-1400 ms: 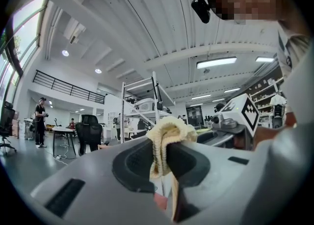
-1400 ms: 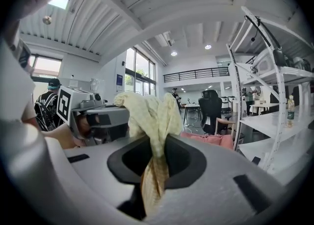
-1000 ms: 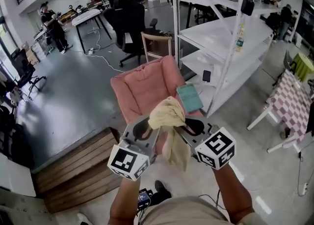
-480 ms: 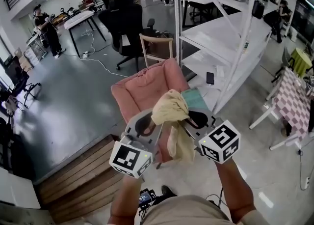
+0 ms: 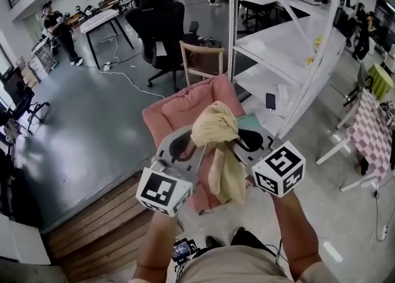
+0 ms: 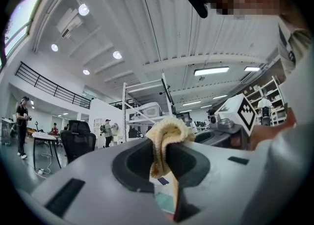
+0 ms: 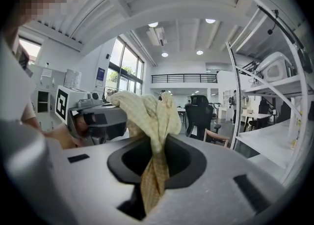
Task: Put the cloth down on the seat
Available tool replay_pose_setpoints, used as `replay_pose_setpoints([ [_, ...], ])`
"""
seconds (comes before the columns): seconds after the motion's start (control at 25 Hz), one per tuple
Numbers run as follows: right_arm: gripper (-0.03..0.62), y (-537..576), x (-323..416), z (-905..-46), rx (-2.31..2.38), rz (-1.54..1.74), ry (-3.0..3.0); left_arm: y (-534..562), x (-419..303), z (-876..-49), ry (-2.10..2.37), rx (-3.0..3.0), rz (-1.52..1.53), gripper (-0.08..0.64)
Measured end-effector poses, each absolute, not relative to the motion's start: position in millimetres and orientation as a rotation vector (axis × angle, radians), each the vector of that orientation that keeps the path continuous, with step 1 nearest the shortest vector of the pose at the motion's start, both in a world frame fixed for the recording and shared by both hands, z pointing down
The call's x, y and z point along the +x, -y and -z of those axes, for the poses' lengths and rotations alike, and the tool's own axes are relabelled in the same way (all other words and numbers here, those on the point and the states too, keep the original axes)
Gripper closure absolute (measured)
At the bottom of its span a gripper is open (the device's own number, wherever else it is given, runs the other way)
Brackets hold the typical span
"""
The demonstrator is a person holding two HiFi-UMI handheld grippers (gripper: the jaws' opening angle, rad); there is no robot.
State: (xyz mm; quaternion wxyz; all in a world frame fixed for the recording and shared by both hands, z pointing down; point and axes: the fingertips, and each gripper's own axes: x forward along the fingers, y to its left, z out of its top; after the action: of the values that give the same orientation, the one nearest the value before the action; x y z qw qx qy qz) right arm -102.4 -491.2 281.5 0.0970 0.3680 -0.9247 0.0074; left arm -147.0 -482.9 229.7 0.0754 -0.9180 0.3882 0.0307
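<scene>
Clamps cloth [image 5: 217, 132] with left tongs [image 5: 190, 146] and right tongs [image 5: 242, 143] mid-frame, in front of pink seat [image 5: 176, 109]. Shows grey floor [image 5: 92, 127] left, wooden platform [image 5: 92, 226] lower left, white shelving [image 5: 290, 47] upper right.

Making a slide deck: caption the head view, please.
Left gripper and right gripper hold a yellow cloth in front of a pink armchair.

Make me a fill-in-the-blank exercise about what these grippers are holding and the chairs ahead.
The left gripper and right gripper are both ___ on the cloth.
The armchair beyond the cloth is coloured ___.
The office chair behind it is coloured ___.
Missing words: shut; pink; black.
</scene>
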Motion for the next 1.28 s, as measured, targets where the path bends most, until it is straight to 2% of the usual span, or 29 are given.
replay_pose_setpoints([
  [0.52,0.534,641,-96,-319,1.014,-0.094,2.807,633,-139,-273,-1.271,-2.708,0.014,0.503],
  [0.84,0.534,778,-97,-363,0.948,-0.143,2.814,769,-141,-319,-1.370,-2.727,0.057,0.503],
  [1.28,0.531,904,-102,-429,0.904,-0.202,2.763,893,-148,-390,-1.474,-2.800,0.100,0.503],
])
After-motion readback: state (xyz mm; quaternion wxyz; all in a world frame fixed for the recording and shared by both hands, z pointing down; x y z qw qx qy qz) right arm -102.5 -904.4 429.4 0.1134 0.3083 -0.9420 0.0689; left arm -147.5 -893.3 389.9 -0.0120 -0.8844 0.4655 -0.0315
